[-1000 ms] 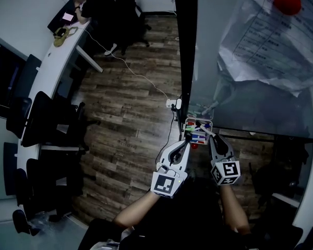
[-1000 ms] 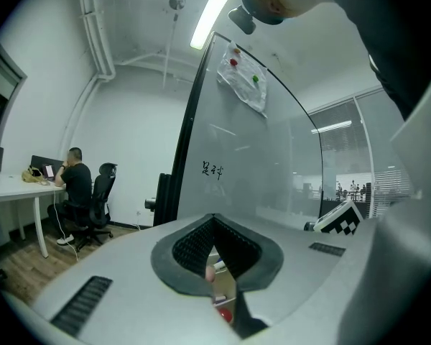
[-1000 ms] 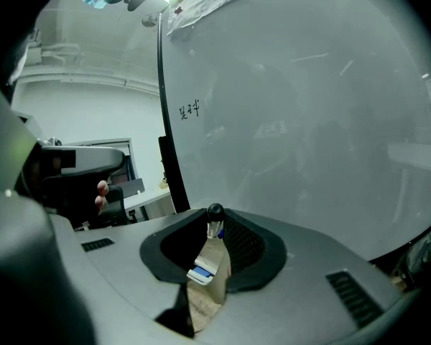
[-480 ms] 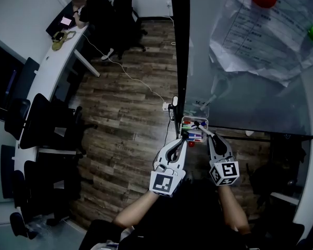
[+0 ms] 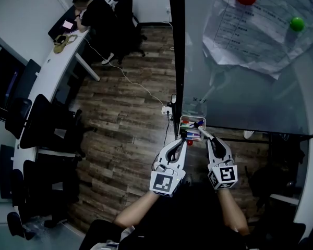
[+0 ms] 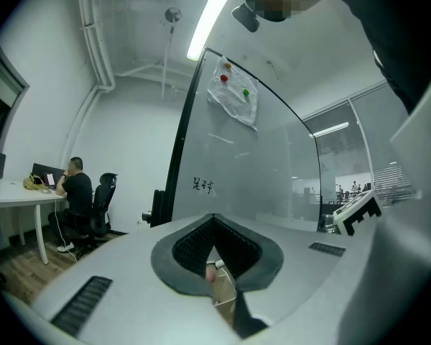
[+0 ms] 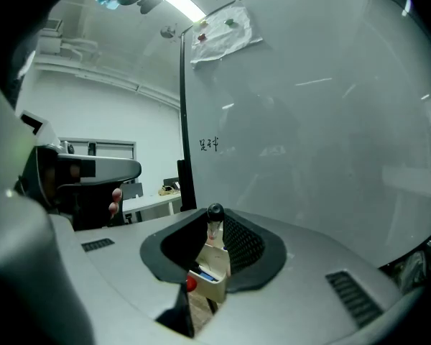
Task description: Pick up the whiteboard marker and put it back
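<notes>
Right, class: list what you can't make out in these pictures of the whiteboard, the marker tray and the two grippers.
Print on the papers, head view: too small to read.
The scribble on the whiteboard, right gripper view: too small to read.
Pen count in the marker tray, head view: tiny, partly behind the right gripper.
Barrel of the whiteboard marker, right gripper view: hidden between the jaws gripping it.
</notes>
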A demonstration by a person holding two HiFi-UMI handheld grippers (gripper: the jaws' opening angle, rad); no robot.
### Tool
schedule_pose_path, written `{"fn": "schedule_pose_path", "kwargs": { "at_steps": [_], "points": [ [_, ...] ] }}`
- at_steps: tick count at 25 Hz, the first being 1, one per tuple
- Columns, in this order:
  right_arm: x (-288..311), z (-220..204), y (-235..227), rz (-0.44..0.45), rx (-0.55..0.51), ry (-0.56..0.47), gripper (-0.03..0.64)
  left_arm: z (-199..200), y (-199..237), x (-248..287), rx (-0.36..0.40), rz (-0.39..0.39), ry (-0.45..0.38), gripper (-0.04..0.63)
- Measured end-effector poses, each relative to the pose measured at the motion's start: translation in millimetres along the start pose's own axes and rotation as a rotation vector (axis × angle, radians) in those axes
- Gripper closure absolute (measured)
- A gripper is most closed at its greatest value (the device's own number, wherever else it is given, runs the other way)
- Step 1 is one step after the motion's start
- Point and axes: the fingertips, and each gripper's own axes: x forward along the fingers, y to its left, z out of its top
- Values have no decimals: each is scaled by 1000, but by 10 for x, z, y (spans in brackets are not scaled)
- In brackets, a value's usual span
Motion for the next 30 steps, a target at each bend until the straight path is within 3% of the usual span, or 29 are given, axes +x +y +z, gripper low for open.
{"fn": "schedule_pose_path", "kwargs": {
  "at_steps": [17, 26, 30],
  "points": [
    [-578, 200, 92, -28, 60, -37, 540, -51, -201, -308, -36, 49, 9, 587],
    [-939, 209, 204, -6, 35, -64, 540, -52, -409, -543, -45, 67, 31, 588],
    [-1096, 181, 268, -36, 41, -67, 540, -15, -447, -609, -23, 20, 24, 588]
  ]
}}
